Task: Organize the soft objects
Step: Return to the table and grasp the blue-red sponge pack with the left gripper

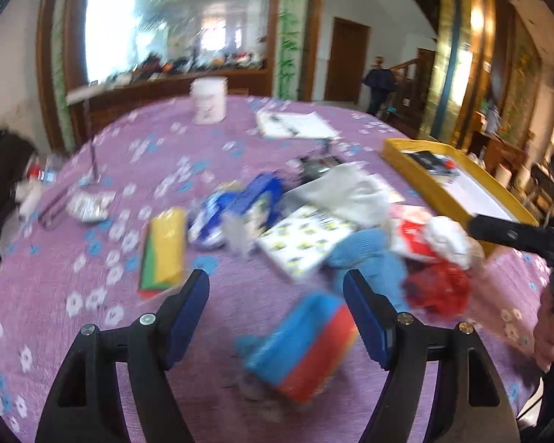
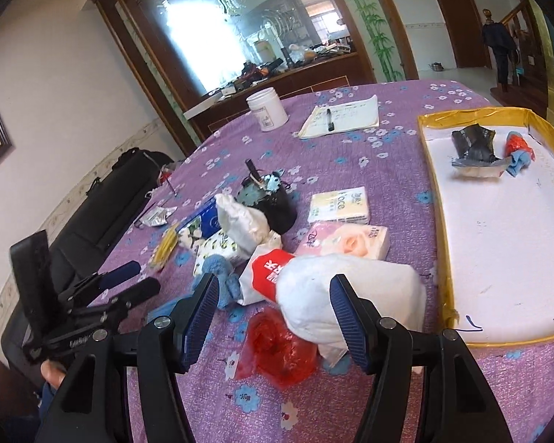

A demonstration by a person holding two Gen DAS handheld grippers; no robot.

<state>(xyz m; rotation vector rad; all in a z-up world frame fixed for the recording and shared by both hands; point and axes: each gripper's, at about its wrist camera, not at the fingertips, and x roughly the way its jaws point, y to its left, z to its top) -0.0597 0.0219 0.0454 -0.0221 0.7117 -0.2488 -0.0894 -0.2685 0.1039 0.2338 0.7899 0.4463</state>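
Soft things lie in a heap on the purple flowered tablecloth (image 2: 351, 155). In the right wrist view my right gripper (image 2: 275, 317) is open around a white cloth bundle (image 2: 351, 295), above a red plastic bag (image 2: 277, 350); a blue towel (image 2: 218, 269) and tissue packs (image 2: 339, 205) lie behind. In the blurred left wrist view my left gripper (image 1: 277, 313) is open and empty over a blue and red pack (image 1: 303, 350). The right gripper's finger (image 1: 513, 236) reaches in from the right near the white bundle (image 1: 447, 240).
A yellow-rimmed white tray (image 2: 435, 184) at the right holds a black bag (image 2: 472, 144) and a small red and blue bundle (image 2: 519, 153). A white jar (image 2: 267, 109), a notepad with pen (image 2: 343, 114) and a black pouch (image 2: 273, 203) stand farther back. A black bag (image 2: 122, 192) sits past the left edge.
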